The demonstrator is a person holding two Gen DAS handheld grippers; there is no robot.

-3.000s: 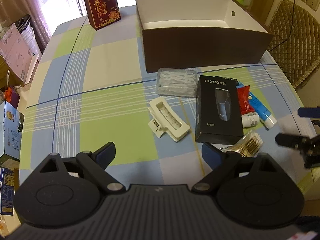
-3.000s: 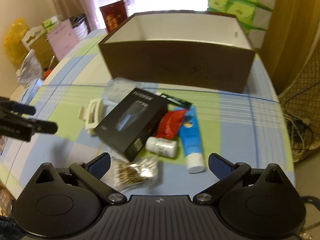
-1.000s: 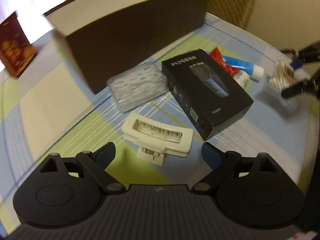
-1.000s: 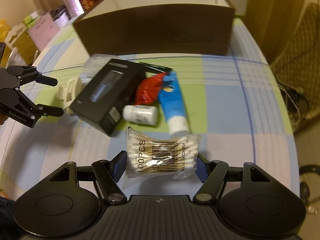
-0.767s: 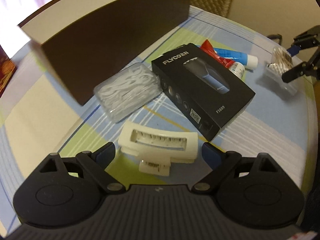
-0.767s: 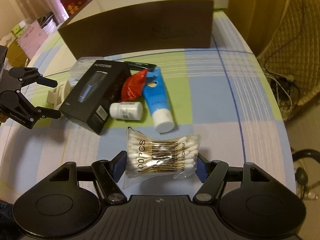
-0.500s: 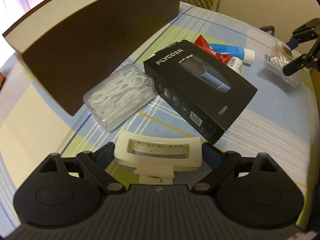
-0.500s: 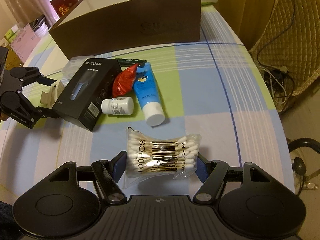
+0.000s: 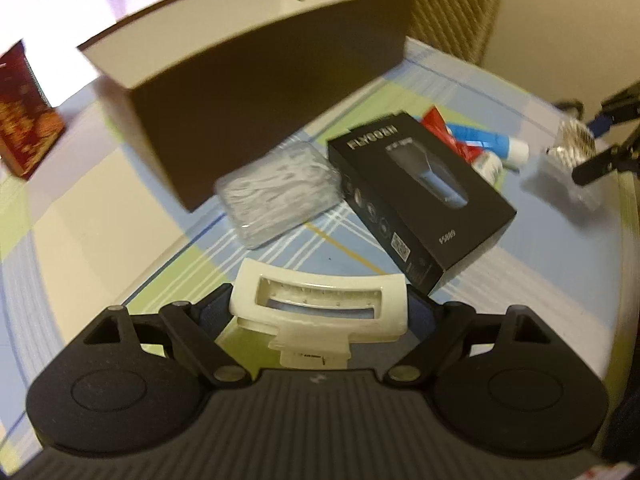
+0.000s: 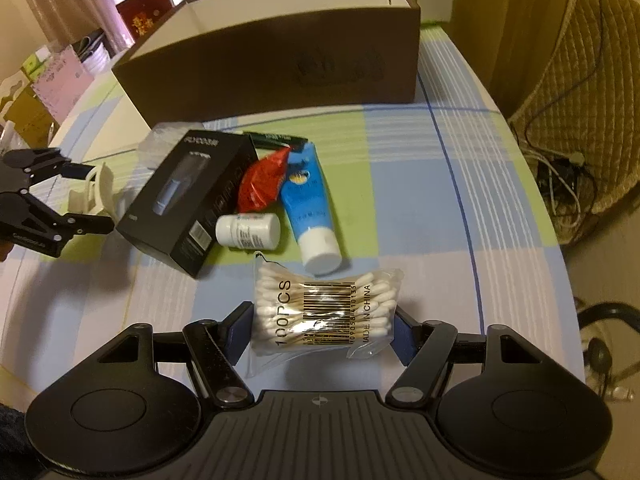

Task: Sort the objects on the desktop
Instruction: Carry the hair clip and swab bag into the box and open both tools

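Your left gripper [image 9: 319,307] pinches the cream hair clip [image 9: 320,300] across its long ends, so it sits level for a carry to the brown box [image 9: 256,92], which stands open-topped just behind the clutter. Your right gripper [image 10: 322,330] squeezes the cotton swab bag [image 10: 324,314] by its sides, label up: "100PCS" and "MADE IN CHINA" beside a barcode. On the checked tablecloth [image 10: 460,208] wait the black shaver box [image 9: 416,196], marked "FLYCO", a floss pick case [image 9: 280,194], a blue tube [image 10: 310,208], a red sachet [image 10: 262,186] and a white bottle [image 10: 248,231]
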